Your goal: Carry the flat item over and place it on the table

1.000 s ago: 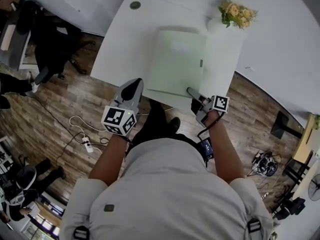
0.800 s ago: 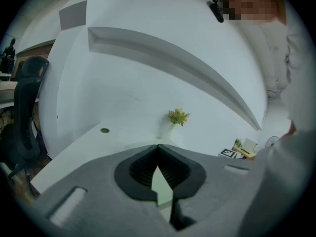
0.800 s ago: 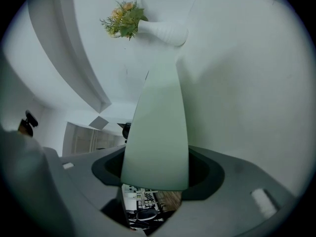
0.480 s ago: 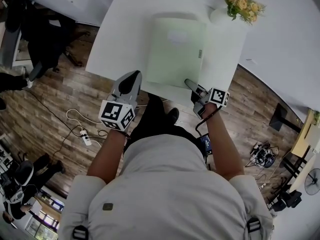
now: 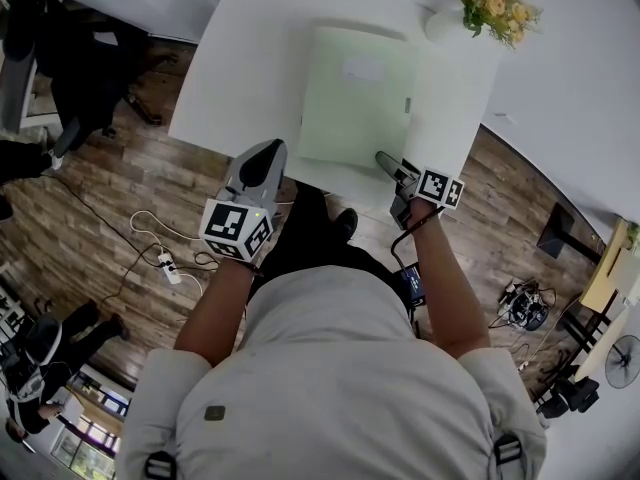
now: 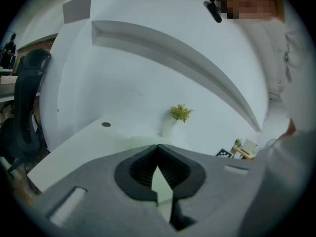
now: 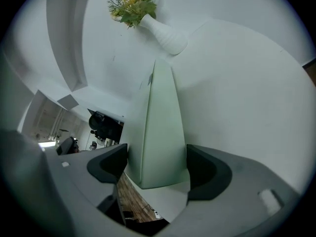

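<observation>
The pale green flat item [image 5: 355, 103] is down on the white worktop [image 5: 235, 78], lying flat. Its long axis runs from the near edge straight away from the person, with the far end aimed just left of the vase of flowers [image 5: 480, 13]. A small clasp [image 5: 408, 105] sits on its right-hand long side. The right tool [image 5: 384, 159] is at the near right corner, jaws wide apart and just now opening. That corner lies between them, with the pads clear of it on both sides. The left tool [image 5: 267, 150] hovers at the worktop's front edge, near the item's near left corner, its jaws closed tip to tip on nothing.
</observation>
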Demonstrator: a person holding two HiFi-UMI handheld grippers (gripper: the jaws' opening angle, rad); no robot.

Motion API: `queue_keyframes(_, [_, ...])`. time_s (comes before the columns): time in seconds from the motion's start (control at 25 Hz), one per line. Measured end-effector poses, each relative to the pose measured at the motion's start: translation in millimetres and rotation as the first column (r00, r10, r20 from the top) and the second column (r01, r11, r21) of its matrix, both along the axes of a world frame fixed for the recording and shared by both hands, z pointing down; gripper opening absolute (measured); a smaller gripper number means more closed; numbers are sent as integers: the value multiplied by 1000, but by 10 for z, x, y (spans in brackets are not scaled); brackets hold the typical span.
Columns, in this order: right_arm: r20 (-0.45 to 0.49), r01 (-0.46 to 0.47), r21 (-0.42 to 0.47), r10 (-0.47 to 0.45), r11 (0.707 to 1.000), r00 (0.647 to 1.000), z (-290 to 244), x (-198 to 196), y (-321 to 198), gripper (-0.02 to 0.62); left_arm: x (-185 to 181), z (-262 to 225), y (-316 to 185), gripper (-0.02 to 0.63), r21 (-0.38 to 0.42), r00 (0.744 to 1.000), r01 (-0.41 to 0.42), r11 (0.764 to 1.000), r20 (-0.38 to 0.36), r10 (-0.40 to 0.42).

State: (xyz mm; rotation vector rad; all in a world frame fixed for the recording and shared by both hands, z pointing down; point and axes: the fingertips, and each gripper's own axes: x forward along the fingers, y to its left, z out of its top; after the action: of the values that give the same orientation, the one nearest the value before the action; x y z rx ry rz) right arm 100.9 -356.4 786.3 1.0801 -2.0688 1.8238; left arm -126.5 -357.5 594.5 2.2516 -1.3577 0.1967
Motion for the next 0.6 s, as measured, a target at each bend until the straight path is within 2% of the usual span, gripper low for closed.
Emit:
queue_keyframes(0.2, [-164,78,32,-72,996,984,113,69,-4,351,8,60,8,0,-9,1000,-3,1000,-2,3])
queue_keyframes(0.6, [-218,126,63,-110,990,970,58,49,-14,336,63,19,37,0,1,1000,-14,1000,-5,14])
